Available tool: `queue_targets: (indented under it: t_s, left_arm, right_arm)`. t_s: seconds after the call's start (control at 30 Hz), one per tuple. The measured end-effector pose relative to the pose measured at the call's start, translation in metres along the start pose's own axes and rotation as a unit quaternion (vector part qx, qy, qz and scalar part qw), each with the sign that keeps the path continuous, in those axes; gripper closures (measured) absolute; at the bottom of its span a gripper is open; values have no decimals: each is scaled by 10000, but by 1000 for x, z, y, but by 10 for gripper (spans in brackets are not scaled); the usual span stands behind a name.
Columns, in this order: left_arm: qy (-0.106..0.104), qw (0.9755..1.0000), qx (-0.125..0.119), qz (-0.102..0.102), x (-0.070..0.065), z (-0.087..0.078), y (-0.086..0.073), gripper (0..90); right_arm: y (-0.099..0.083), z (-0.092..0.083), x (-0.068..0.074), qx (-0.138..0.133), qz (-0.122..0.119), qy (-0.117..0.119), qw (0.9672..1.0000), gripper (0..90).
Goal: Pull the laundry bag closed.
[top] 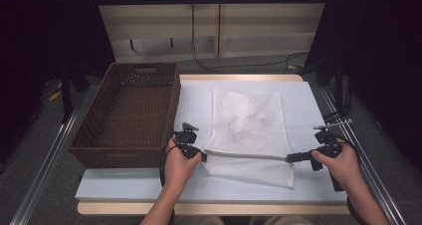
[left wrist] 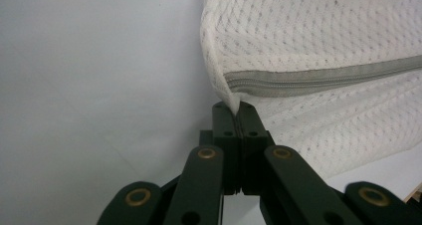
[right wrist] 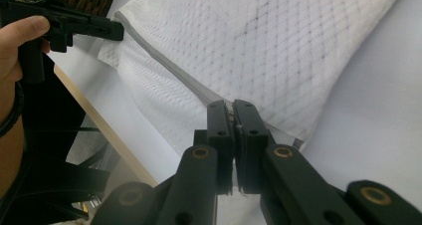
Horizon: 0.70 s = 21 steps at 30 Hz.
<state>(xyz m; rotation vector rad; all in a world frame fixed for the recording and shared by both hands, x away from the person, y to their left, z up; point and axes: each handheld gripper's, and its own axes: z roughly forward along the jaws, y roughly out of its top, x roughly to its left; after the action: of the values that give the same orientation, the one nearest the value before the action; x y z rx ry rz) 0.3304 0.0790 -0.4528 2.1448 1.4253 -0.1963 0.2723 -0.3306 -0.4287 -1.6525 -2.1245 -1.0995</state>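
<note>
A white mesh bag (top: 249,125) with a grey zipper (top: 246,155) lies on the white table cover (top: 194,100). My left gripper (top: 203,156) is shut on the bag's left zipper corner, and my right gripper (top: 289,158) is shut on the right end of the same zipper edge. The zipper runs taut between them, with a strip of mesh lying on the table in front of it. In the left gripper view the jaws (left wrist: 238,108) pinch the mesh corner beside the zipper (left wrist: 323,78). In the right gripper view the jaws (right wrist: 232,108) clamp the zipper edge (right wrist: 169,65), and the left gripper (right wrist: 117,32) holds the far corner.
A brown wicker basket (top: 119,153) stands at the table's left side, close beside my left hand (top: 176,165). The table's front edge (top: 214,207) is near both forearms. Cables (top: 234,65) run over the floor behind the table.
</note>
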Motion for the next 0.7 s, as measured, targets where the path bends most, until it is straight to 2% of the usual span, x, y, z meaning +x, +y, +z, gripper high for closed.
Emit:
queue_targets:
  t_s: [0.43,0.57,0.7]
  left_arm:
    - [-44,10000,18,-16,1,1,0,895]
    - [-23,10000,13,-29,1,0,0,895]
    - [-64,10000,-27,-67,-1,-1,0,895]
  right_arm:
    - [-2,-5,-5,52,79,-20,10000,873]
    - [-2,-6,-6,50,67,-182,9998,873]
    - [-3,-9,-7,24,81,-141,9999,872]
